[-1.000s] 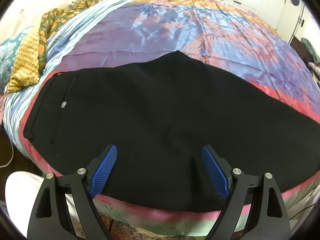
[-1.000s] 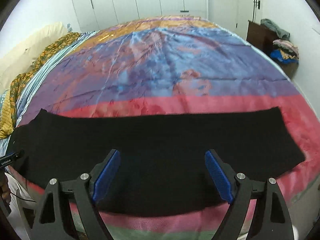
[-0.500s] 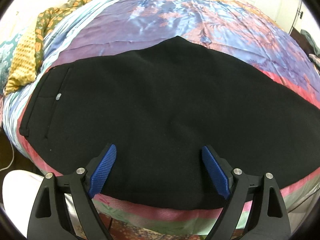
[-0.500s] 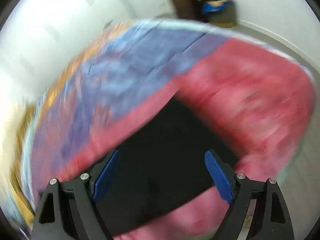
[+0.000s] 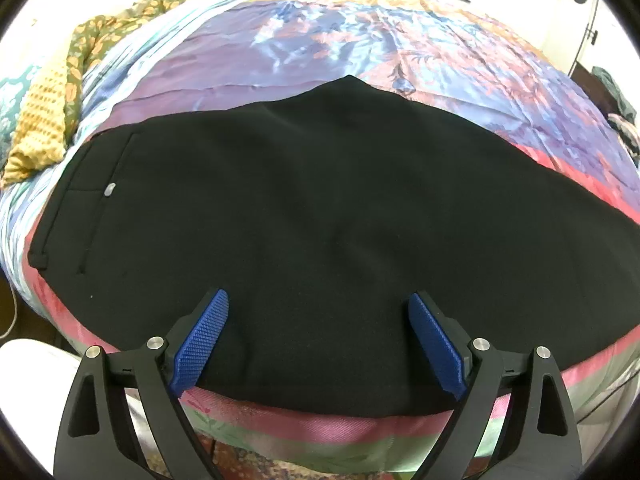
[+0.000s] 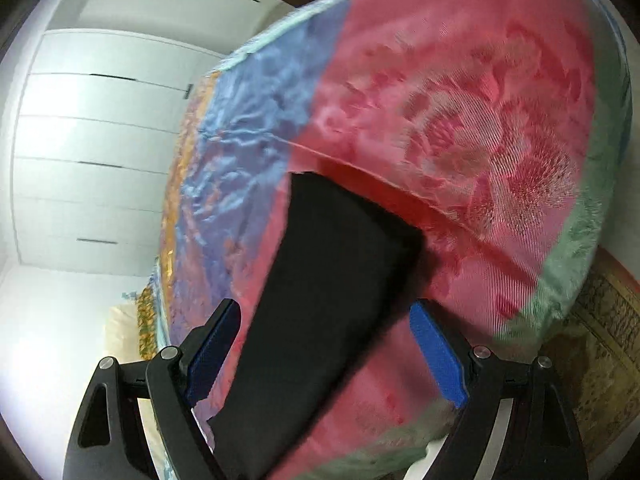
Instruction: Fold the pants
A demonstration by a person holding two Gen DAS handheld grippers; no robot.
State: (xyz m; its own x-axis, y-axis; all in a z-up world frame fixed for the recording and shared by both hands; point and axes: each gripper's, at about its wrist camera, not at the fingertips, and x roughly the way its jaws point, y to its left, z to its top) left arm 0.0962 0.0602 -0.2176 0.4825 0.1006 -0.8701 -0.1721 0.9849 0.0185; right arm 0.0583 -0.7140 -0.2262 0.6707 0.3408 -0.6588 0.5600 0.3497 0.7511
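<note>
Black pants lie flat; our right gripper has swung to the cuff, both grippers' jaws apart, ready to grab it

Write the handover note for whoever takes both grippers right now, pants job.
Left gripper: jaws open, empty, over the seat of the black pants.
Right gripper: jaws open, empty, aimed at the leg end, view tilted sideways.
Pants lie flat along the near edge of the bedspread, legs stacked, waistband at left.
Done: laid out. Left: grasp the leg end, fold toward the waistband.

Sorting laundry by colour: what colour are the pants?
Plain black pants, clearest in the left wrist view.
</note>
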